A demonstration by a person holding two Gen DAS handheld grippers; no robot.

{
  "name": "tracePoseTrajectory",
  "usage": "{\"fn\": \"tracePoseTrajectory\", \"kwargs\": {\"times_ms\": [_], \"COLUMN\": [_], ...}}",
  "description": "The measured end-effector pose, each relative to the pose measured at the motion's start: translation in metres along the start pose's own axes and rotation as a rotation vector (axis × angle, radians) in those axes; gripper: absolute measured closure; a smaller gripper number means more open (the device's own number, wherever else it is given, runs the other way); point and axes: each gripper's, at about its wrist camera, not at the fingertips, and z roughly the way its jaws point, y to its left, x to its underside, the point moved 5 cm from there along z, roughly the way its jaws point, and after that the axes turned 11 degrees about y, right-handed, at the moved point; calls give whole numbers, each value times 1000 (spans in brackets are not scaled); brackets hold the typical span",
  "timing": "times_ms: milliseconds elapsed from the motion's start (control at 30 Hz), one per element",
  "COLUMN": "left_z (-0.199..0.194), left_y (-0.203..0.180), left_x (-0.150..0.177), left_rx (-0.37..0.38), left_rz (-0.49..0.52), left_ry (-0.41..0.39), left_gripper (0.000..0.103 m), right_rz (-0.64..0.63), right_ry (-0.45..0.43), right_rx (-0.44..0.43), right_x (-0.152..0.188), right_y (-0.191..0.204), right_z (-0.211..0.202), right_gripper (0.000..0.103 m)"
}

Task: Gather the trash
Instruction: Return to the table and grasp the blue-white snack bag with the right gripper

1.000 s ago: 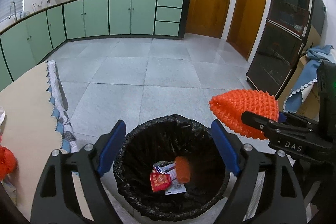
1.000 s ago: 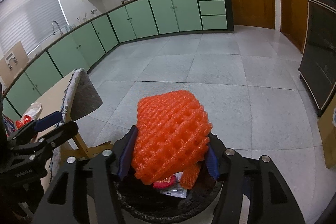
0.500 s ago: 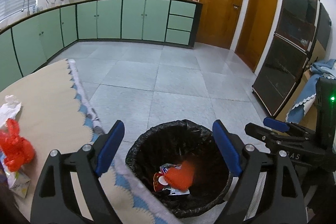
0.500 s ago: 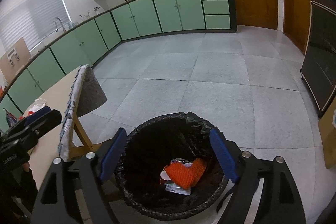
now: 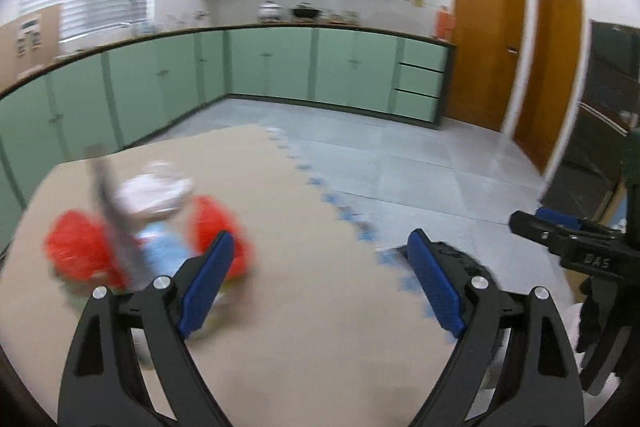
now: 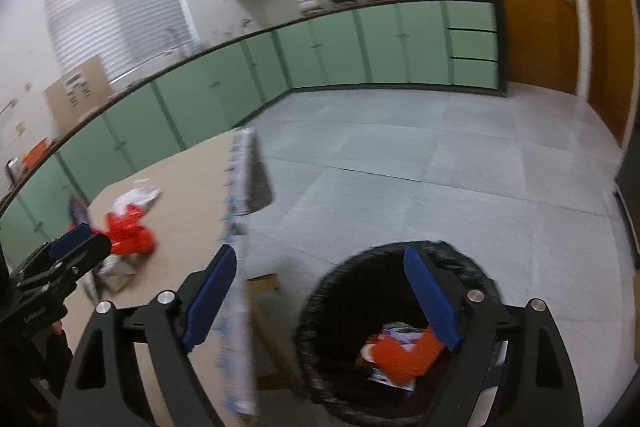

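Red trash (image 5: 80,251) is lying smeared by motion blur on the beige table (image 5: 304,307), so the pieces there are hard to count; white crumpled paper (image 5: 156,187) is sitting just behind it. One black-lined bin (image 6: 472,263) is standing on the floor beside the table, holding an orange net wrapper (image 6: 404,355) over some printed packets. The left gripper (image 5: 320,283) is hanging over the table, spread wide and empty. The right gripper (image 6: 320,299) is gaping too, empty, one finger over the bin.
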Motion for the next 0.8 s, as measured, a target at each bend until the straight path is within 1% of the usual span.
{"fn": "tracePoseTrajectory", "kwargs": {"times_ms": [33,167,233,367,433,533,633,800], "left_z": [-7,-28,-37,-51,-56,-61,-62,-63], "left_y": [17,71,98,140,156,173,180,192], "left_x": [4,14,18,22,22,20,16,22], "left_rx": [-42,-142,-208,-294,-319,-327,-334,-336], "left_rz": [-19,-102,-134,-186,-213,-248,-260,-278], "left_ry": [-10,-29,-34,-40,-45,-52,-53,-50], "left_gripper": [18,18,18,18,18,18,18,18], "right_rz": [-20,-109,-153,-215,-241,-275,-300,-362], "right_ry": [1,6,9,1,-3,-6,-5,7], "right_rx": [-16,-91,-131,-199,-223,-254,-282,-308], "right_x": [-1,-2,-3,-8,-9,-11,-12,-13], "right_y": [12,65,93,139,161,189,210,242], "right_z": [4,23,33,46,51,59,64,76], "right_gripper": [19,19,19,19,19,19,20,22]}}
